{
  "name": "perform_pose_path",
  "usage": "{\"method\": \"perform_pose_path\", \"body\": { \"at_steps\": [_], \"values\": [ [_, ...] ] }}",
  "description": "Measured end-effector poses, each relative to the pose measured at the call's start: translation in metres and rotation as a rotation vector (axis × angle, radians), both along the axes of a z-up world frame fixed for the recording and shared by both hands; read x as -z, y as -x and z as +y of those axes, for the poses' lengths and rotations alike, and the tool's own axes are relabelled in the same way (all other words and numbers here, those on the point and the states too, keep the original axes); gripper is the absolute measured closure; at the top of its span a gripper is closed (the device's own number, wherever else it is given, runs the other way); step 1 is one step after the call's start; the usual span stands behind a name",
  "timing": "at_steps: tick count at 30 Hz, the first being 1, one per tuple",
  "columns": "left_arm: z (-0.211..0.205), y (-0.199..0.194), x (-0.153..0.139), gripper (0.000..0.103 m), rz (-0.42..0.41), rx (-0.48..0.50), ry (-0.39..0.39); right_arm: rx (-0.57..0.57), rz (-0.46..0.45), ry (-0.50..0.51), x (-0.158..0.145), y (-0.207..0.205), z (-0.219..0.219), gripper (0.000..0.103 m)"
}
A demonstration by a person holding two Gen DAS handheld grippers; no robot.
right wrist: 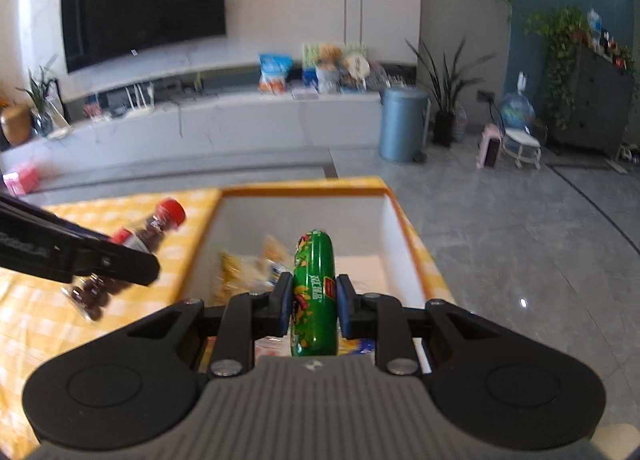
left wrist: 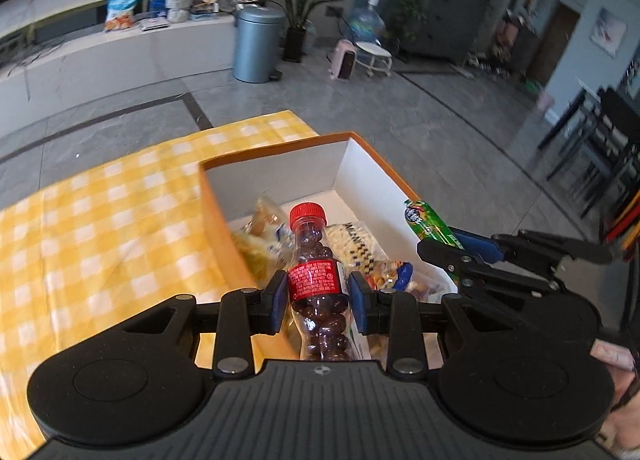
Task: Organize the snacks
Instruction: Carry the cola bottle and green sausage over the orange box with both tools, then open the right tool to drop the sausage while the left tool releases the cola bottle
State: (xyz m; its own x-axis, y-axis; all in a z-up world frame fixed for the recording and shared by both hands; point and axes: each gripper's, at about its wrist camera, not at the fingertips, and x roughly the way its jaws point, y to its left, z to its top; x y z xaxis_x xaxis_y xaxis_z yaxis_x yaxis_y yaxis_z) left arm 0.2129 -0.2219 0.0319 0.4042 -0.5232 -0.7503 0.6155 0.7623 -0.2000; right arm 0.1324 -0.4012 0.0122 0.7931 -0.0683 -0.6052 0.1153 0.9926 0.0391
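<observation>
My left gripper (left wrist: 318, 296) is shut on a small clear bottle of dark round candies (left wrist: 318, 272) with a red cap and red label, held above the orange box (left wrist: 280, 150). My right gripper (right wrist: 313, 302) is shut on a green sausage-shaped snack pack (right wrist: 314, 288), held over the same box (right wrist: 304, 191). Several wrapped snacks (left wrist: 360, 248) lie inside the white-lined box. The right gripper with the green pack (left wrist: 428, 226) shows at the right of the left wrist view. The left gripper with the bottle (right wrist: 160, 228) shows at the left of the right wrist view.
The box stands on a table with a yellow checked cloth (left wrist: 100, 240), close to its right edge. Beyond is grey floor, a blue-grey bin (left wrist: 256, 44), a low white TV bench (right wrist: 200, 120) with snack bags, plants and dark chairs (left wrist: 600, 132).
</observation>
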Motion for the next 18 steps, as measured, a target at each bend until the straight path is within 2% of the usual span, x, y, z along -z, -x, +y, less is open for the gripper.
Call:
{"method": "perform_pose_path", "body": {
  "at_steps": [4,8,14,18],
  "values": [
    [-0.022,-0.013,0.011,0.066,0.001,0.040,-0.033,-0.001,0.095,0.025,0.013,-0.031,-0.019,0.082],
    [-0.037,-0.034,0.023,0.066,0.048,0.059,-0.049,-0.041,0.147,0.015,0.019,-0.065,-0.030,0.082],
    [-0.050,-0.067,0.032,0.066,0.057,0.056,-0.060,-0.094,0.228,0.104,0.036,-0.118,-0.033,0.082],
    [-0.057,-0.083,0.042,0.066,0.070,0.051,-0.077,-0.141,0.282,0.128,0.050,-0.143,-0.034,0.082]
  ]
}}
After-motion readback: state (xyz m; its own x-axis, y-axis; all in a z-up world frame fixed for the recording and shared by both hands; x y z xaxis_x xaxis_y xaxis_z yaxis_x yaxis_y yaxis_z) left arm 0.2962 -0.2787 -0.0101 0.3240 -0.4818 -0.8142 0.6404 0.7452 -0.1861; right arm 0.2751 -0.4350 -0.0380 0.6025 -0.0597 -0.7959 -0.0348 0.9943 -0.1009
